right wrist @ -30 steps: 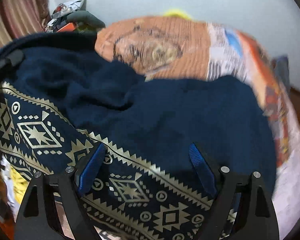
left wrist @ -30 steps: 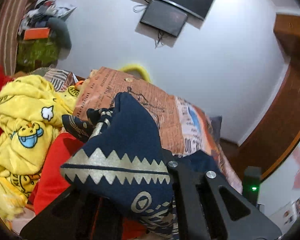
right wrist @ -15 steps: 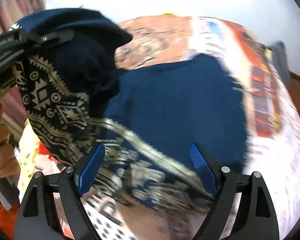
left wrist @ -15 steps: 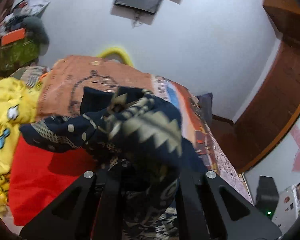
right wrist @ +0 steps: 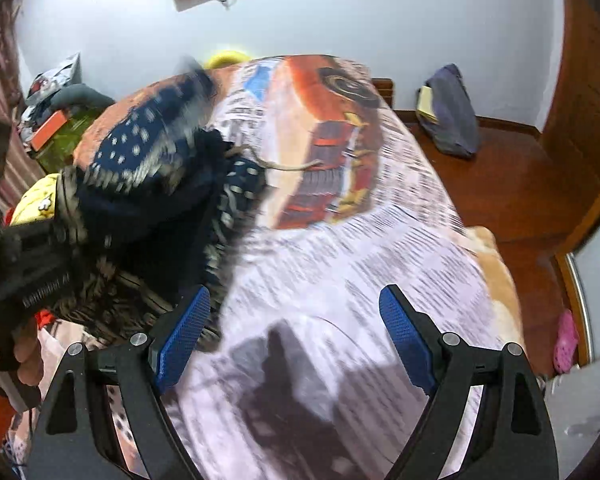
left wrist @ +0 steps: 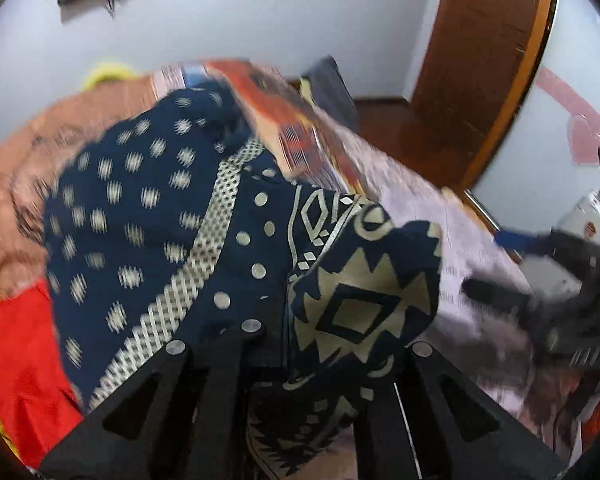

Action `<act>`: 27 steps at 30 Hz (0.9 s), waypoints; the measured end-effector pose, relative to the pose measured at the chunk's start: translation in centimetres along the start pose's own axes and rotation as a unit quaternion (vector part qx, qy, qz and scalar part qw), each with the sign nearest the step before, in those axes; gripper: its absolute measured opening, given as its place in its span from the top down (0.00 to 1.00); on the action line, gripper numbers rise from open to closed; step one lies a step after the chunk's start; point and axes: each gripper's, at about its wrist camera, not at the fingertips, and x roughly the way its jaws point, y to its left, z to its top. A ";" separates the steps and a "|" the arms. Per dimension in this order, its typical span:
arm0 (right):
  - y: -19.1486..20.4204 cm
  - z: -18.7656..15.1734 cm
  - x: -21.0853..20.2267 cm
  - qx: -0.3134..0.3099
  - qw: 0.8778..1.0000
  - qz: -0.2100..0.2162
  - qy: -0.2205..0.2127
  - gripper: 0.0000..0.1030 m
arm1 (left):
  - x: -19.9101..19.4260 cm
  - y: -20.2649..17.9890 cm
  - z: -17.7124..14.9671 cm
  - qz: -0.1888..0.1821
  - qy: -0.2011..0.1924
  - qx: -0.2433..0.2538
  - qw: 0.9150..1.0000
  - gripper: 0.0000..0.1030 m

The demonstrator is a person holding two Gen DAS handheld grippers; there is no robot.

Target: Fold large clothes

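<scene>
A large navy garment [left wrist: 172,240] with cream dots and geometric bands hangs bunched over my left gripper [left wrist: 292,344], which is shut on the cloth; its fingertips are buried in the folds. In the right wrist view the same garment [right wrist: 160,184] droops in a heap at the left, held up by the left gripper [right wrist: 32,264] and a hand. My right gripper [right wrist: 296,320] stands open over the printed bedsheet [right wrist: 340,248], blue pads [right wrist: 184,332] wide apart, nothing between them. It shows blurred at the right in the left wrist view [left wrist: 496,264].
A red cloth [left wrist: 16,352] and a yellow printed garment [right wrist: 36,200] lie at the bed's left. A grey bag [right wrist: 448,112] leans on the far wall by the wooden door [left wrist: 480,52]. A pink slipper [right wrist: 566,340] lies on the wood floor at the right.
My left gripper has swung right and rolled, carrying the navy garment off the sheet into a bunch. The right gripper moved right, off the garment, and now has bare sheet beneath it.
</scene>
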 end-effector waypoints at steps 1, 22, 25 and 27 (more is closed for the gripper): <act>-0.2 -0.4 -0.5 0.001 1.000 -0.003 0.001 0.18 | 0.0 0.2 -0.5 -0.007 0.006 0.001 1.000 0.95; 1.3 -1.9 -4.9 -0.008 1.000 -0.002 -0.008 0.18 | -3.0 -5.4 -7.2 -0.038 0.042 0.086 0.995 0.52; 2.3 -1.5 -5.5 -0.019 1.000 0.007 -0.016 0.18 | -5.0 -5.6 -8.8 -0.039 0.044 0.096 0.994 0.52; 3.3 -1.2 -5.7 -0.028 0.999 0.015 -0.020 0.18 | -6.8 -4.8 -9.4 -0.037 0.038 0.092 0.994 0.52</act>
